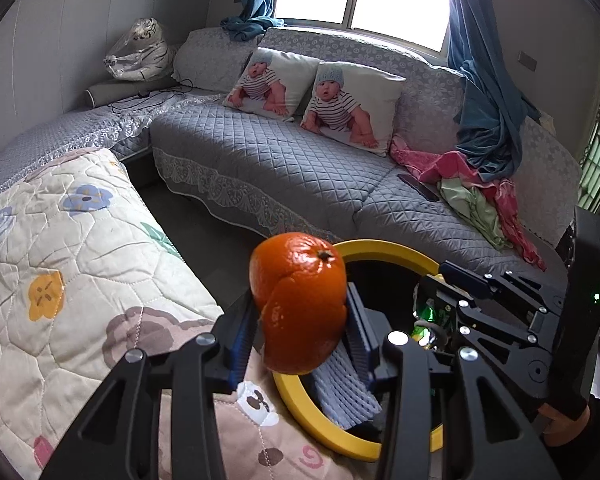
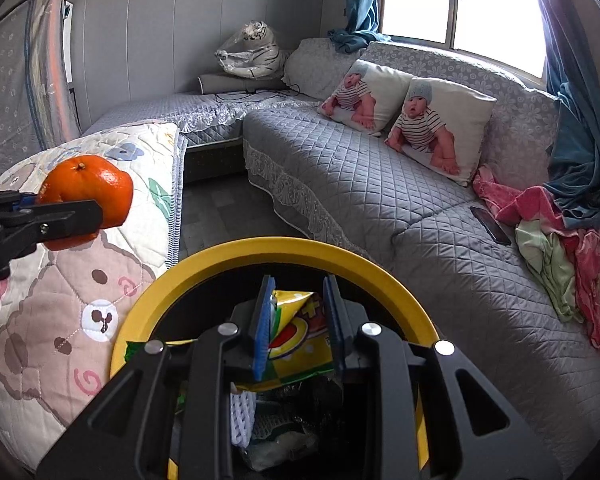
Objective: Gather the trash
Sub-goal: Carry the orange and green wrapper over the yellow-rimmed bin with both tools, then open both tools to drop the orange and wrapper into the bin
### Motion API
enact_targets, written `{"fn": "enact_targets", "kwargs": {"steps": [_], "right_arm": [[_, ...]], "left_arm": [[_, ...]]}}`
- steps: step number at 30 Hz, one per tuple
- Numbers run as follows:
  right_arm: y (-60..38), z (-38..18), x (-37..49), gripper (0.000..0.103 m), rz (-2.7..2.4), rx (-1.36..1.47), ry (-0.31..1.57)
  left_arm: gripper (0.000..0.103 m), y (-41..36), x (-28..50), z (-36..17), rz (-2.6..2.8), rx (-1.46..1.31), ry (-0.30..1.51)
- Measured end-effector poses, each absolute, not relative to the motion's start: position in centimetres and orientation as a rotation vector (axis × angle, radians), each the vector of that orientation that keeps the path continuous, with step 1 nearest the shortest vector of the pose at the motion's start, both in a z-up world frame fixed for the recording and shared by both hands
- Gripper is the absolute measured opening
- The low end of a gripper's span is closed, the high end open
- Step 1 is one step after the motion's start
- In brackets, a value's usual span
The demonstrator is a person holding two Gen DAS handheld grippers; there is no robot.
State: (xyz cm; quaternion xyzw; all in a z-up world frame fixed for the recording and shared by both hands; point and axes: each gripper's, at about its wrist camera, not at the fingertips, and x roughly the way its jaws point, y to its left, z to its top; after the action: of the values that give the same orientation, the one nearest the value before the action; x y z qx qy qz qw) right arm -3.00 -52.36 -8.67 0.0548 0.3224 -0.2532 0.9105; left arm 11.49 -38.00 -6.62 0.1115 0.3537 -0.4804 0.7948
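A: What did the left wrist view show?
B: The left gripper [image 1: 300, 320] clamped an orange peel [image 1: 298, 300] beside the yellow bin rim [image 1: 384, 249].

A: And the right wrist view?
B: The right gripper [image 2: 298, 320] pinched a snack wrapper [image 2: 296, 336] directly over the bin's mouth.

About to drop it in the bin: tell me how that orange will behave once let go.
The orange is round, so it probably rolls. It looks dented, likely soft or hollow peel. The left tongs hold it over the yellow-rimmed bin.
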Motion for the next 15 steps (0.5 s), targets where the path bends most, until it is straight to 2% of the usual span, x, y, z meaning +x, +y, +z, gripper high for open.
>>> {"fn": "enact_targets", "kwargs": {"steps": [15], "right_arm": [[-52.7, -9.5, -3.1, 0.024, -0.527, 0.120, 0.699]], "left_arm": [[0.043, -39.2, 11.6, -8.4, -1.029, 0.246, 0.801]]}}
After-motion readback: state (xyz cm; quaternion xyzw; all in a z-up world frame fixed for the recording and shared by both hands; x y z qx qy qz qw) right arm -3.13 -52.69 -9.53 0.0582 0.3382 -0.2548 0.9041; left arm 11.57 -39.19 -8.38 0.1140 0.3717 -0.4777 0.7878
